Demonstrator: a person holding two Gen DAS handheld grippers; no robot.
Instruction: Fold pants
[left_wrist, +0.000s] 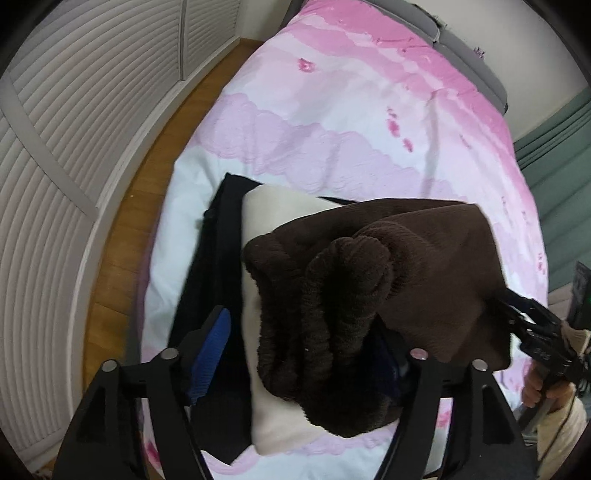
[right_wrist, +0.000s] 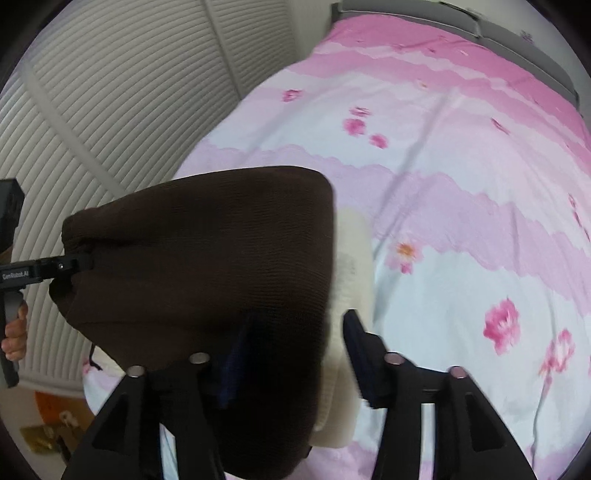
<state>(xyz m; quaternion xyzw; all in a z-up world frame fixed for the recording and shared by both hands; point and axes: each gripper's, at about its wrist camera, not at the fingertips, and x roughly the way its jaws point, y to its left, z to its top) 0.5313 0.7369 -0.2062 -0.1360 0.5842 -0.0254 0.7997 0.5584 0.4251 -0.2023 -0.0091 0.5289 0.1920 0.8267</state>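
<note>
Obs.: one pair of brown knit pants (left_wrist: 424, 258) is held up off the bed, hanging between two grippers above the pink floral bed cover (left_wrist: 332, 110). The left gripper (left_wrist: 303, 328) has a thick ribbed bunch of the pants wedged between its fingers. Only its blue-padded finger (left_wrist: 210, 354) is exposed; the other is buried behind the cloth. From the right wrist view the same gripper (right_wrist: 86, 263) bites into a puckered corner of the pants, so it is clamped on them. The right gripper (left_wrist: 508, 301) pinches the opposite edge. In its own view one finger sinks into the dark fabric and blurs out, while the other finger (right_wrist: 360, 350) stands clear against pale cloth. Under the pants lie two more garments: one cream garment (left_wrist: 266, 210), mostly covered, and one dark garment (left_wrist: 214, 258) below it, its outline cut off by the gripper frame. What kind of garment either is cannot be told. Two hands show only in part: a few fingers of the right hand (left_wrist: 543, 387) and of the left hand (right_wrist: 14, 332), both at the frame edge. Surroundings: white louvred doors (left_wrist: 74, 129), two panels visible, a strip of wooden floor (left_wrist: 122, 240), and a grey headboard (left_wrist: 461, 48) clipped by the fisheye rim.
</note>
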